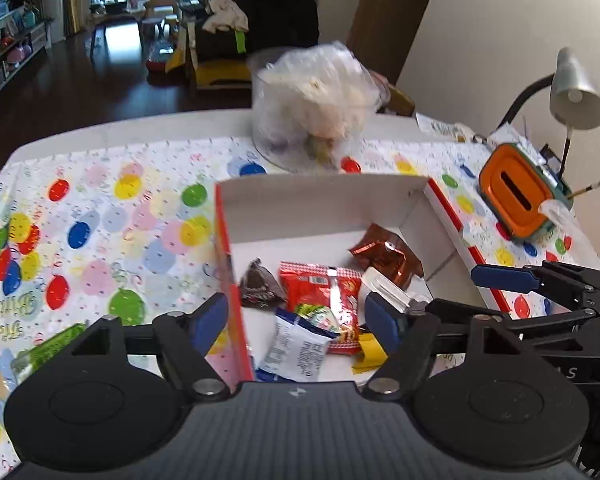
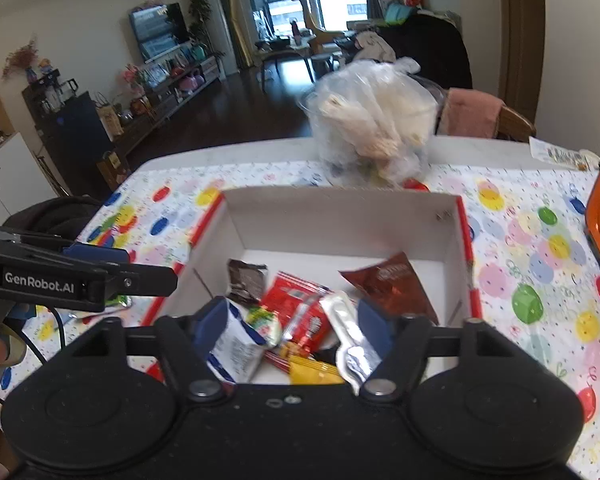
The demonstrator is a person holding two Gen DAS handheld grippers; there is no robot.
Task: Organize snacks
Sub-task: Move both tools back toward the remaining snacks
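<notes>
A red-and-white cardboard box [image 1: 324,204] sits open on the balloon tablecloth, also in the right wrist view [image 2: 340,220]. It holds several snack packets: a red packet [image 1: 320,284], a brown foil packet [image 1: 384,252], a dark packet [image 1: 258,284], a white-blue packet [image 1: 296,344], a yellow one [image 1: 370,350]. My left gripper [image 1: 296,320] is open, straddling the box's left wall. My right gripper [image 2: 292,324] is open over the box's near end, above a silver packet [image 2: 348,336] and the white-blue packet [image 2: 236,344]. Its fingers also show in the left wrist view [image 1: 500,278].
A clear tub with a plastic bag of snacks [image 1: 316,104] stands behind the box. An orange-lidded container [image 1: 516,196] and a desk lamp [image 1: 576,92] are at the right. A green packet [image 1: 44,352] lies left of the box. A chair [image 2: 480,116] stands behind the table.
</notes>
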